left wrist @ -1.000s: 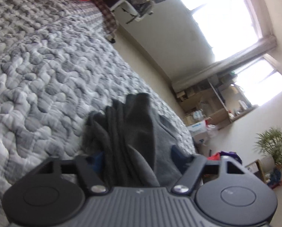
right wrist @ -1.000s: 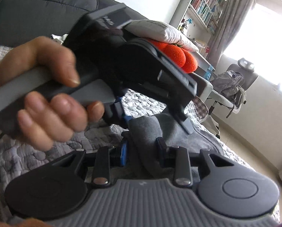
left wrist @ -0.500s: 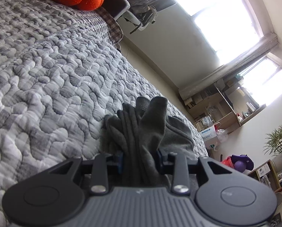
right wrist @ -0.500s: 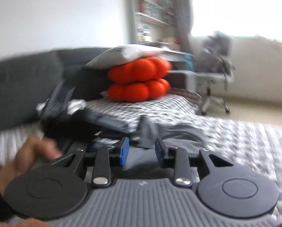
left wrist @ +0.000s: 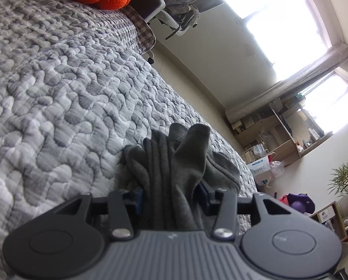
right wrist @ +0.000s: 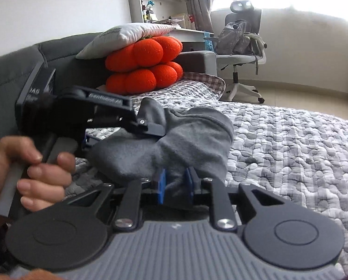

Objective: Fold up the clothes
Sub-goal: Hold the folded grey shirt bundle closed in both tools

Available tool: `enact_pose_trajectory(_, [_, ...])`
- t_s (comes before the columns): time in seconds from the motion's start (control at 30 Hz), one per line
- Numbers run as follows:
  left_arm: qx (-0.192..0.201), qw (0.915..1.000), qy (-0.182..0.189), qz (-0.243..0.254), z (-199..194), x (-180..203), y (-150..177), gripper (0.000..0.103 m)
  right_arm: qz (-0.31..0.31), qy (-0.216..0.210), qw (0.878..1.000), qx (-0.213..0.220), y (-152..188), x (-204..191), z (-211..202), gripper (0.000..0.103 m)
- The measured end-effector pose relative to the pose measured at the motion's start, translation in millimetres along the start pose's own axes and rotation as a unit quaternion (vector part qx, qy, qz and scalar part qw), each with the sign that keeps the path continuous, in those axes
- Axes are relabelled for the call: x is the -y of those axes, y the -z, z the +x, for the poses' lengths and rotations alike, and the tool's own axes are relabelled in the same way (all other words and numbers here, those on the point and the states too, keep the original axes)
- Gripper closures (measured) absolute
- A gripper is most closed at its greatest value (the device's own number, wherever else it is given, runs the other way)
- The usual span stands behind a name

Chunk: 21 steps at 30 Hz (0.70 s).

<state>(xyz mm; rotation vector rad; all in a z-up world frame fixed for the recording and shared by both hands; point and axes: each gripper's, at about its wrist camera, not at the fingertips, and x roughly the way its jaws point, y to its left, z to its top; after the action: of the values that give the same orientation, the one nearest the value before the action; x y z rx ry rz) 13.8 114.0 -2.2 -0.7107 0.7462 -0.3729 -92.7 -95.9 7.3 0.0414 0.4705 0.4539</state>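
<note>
While my right hand-held gripper (right wrist: 175, 183) closes its blue pads on a bunched fold of the grey garment (right wrist: 192, 140), my left hand-held gripper (left wrist: 171, 193) is letting its jaws widen around a thick pleated bundle of the same cloth (left wrist: 174, 163); whether those pads press on the bundle at this instant I cannot tell. From the right wrist view I see my left hand (right wrist: 27, 170) wrapped round the other tool's handle, its fingers reaching into the garment from the side. I judge that I hold the cloth at two close points, lifted just off the bed (right wrist: 290, 151), so the gathered layers stay stacked while I pass the grip across. Beyond the garment the quilt lies bare and wide, giving room to lay the fold flat. Farther on, orange cushions (right wrist: 146, 67) under a white pillow (right wrist: 125, 37) mark the head end, and the bed's edge drops towards the floor and an office chair (right wrist: 241, 46).
</note>
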Motion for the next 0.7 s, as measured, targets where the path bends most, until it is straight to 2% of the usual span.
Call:
enact_pose_trajectory(0.1, [0.004, 0.9999, 0.004, -0.010, 2, -3, -1, 0.058, 0.000, -0.003, 1.000, 0.002, 4, 1, -2, 0.081])
enact_pose_trajectory(0.23, [0.028, 0.9996, 0.006, -0.009, -4, -10, 8, 0.065, 0.009, -0.022, 1.000, 0.017, 1, 9, -9, 0.079])
enact_pose_trajectory(0.33, [0.041, 0.9991, 0.011, -0.007, -6, -14, 12, 0.067, 0.091, -0.058, 0.993, 0.045, -15, 36, -16, 0.078])
enact_pose_trajectory(0.4, [0.042, 0.9991, 0.007, -0.001, -6, -12, 12, 0.067, 0.110, -0.055, 0.991, 0.057, -28, 49, -12, 0.076])
enact_pose_trajectory(0.47, [0.042, 0.9991, 0.005, 0.005, -4, -8, 12, 0.067, 0.106, -0.056, 0.992, 0.044, -42, 57, 5, 0.076])
enact_pose_trajectory(0.53, [0.043, 0.9990, 0.005, 0.007, -3, -7, 12, 0.067, 0.107, -0.053, 0.993, 0.011, -52, 63, 29, 0.076])
enact_pose_trajectory(0.63, [0.046, 0.9987, -0.001, 0.020, -3, -6, 15, 0.067, 0.091, -0.031, 0.995, -0.034, -55, 62, 63, 0.076])
enact_pose_trajectory(0.67, [0.048, 0.9985, -0.004, 0.025, -3, -5, 16, 0.067, 0.084, -0.023, 0.995, -0.044, -54, 61, 73, 0.081])
enact_pose_trajectory(0.7, [0.048, 0.9985, -0.004, 0.026, -3, -5, 16, 0.067, 0.075, -0.018, 0.996, -0.039, -52, 60, 76, 0.081])
